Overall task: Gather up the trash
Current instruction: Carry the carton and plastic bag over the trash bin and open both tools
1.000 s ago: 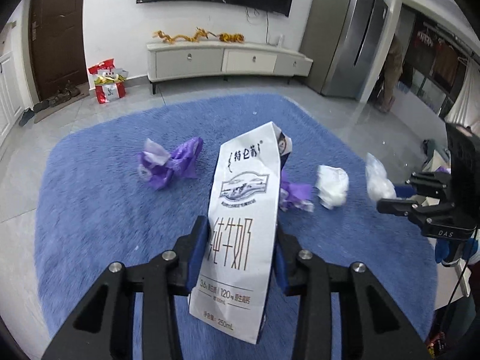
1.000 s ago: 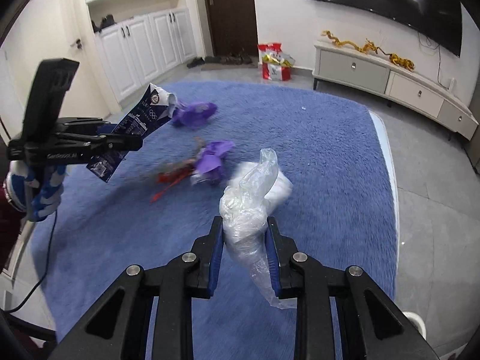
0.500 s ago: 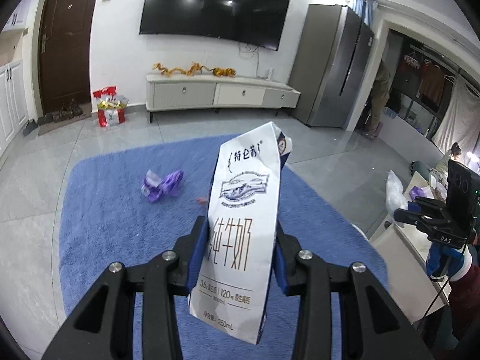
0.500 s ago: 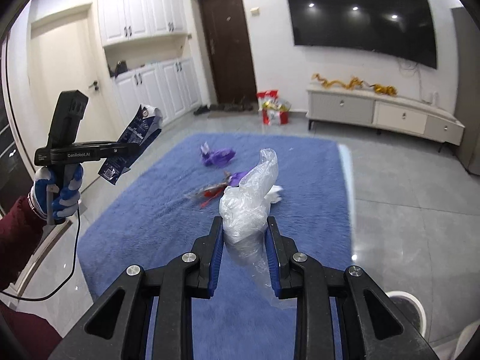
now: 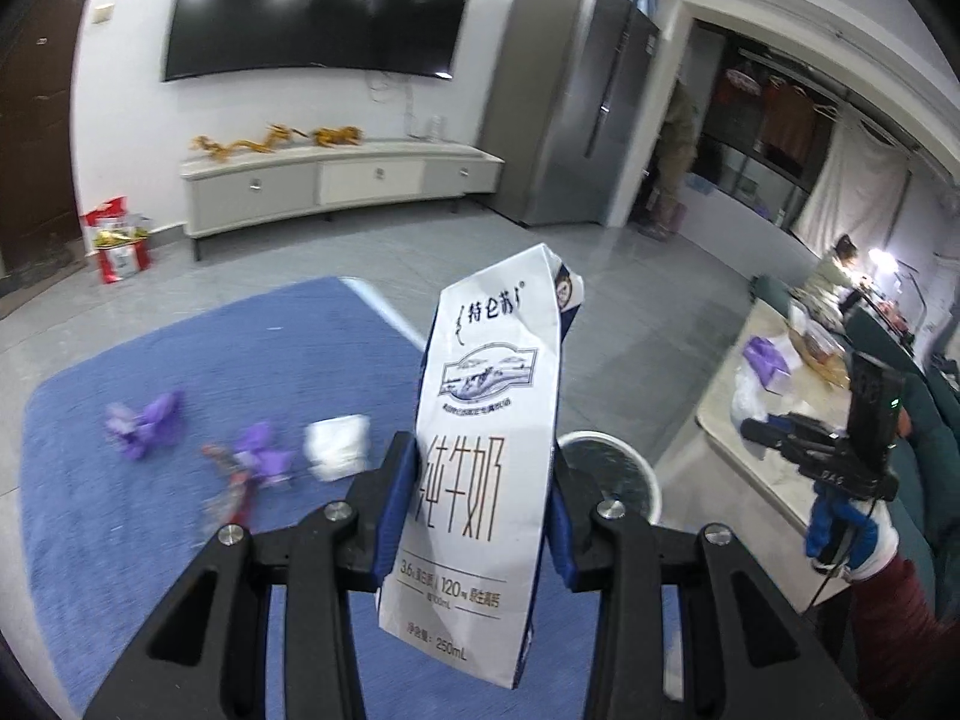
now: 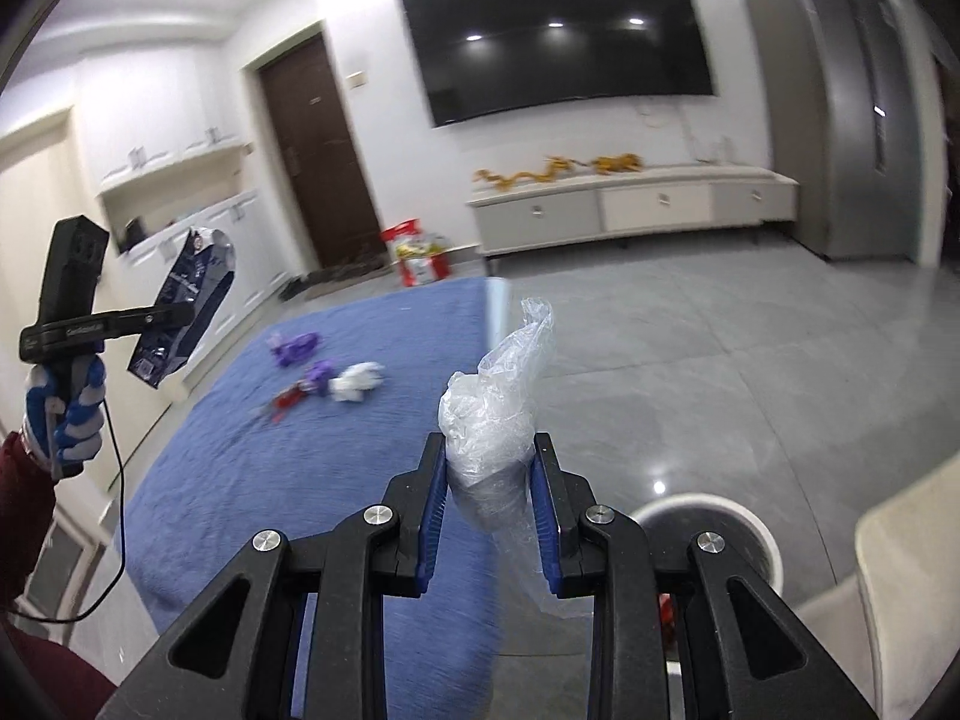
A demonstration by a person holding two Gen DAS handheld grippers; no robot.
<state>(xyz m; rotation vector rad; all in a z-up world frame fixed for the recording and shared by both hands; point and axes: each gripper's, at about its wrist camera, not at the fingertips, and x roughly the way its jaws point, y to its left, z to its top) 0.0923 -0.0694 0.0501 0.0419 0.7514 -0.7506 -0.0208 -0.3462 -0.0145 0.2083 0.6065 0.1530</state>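
- Your left hand-held gripper (image 5: 483, 498) pinches a milk carton (image 5: 486, 462) at mid-height, blue pads pressed on both sides. The carton stands upright between the fingers, its top crumpled, printed face toward the camera.
- Your right hand-held gripper (image 6: 489, 501) pinches a crumpled clear plastic bag (image 6: 495, 414). The bag bulges above the pads and a loose tail hangs below them.
- In the right wrist view, your left hand (image 6: 66, 402), in a blue-and-white glove, holds the other gripper up at the left edge, the carton tilted in it.
- In the left wrist view, your right hand (image 5: 852, 534), gloved the same, appears at the right edge; its gripper sits in front of a pale surface (image 5: 756, 456) carrying purple and clear items.
- A white round bin (image 5: 624, 468) stands on the grey floor, just beyond the rug (image 5: 120, 540) corner and partly hidden behind the carton. In the right wrist view it lies below and right of the bag.
- Trash remaining on the blue rug: a purple wrapper (image 5: 147, 420), a second purple piece with red scraps (image 5: 255, 456) beside it, and a white crumpled wad (image 5: 336, 447) just right of that. All are blurred.
- Background: wall television (image 5: 312, 12), low cabinet (image 5: 336, 180), grey refrigerator (image 5: 570, 114).
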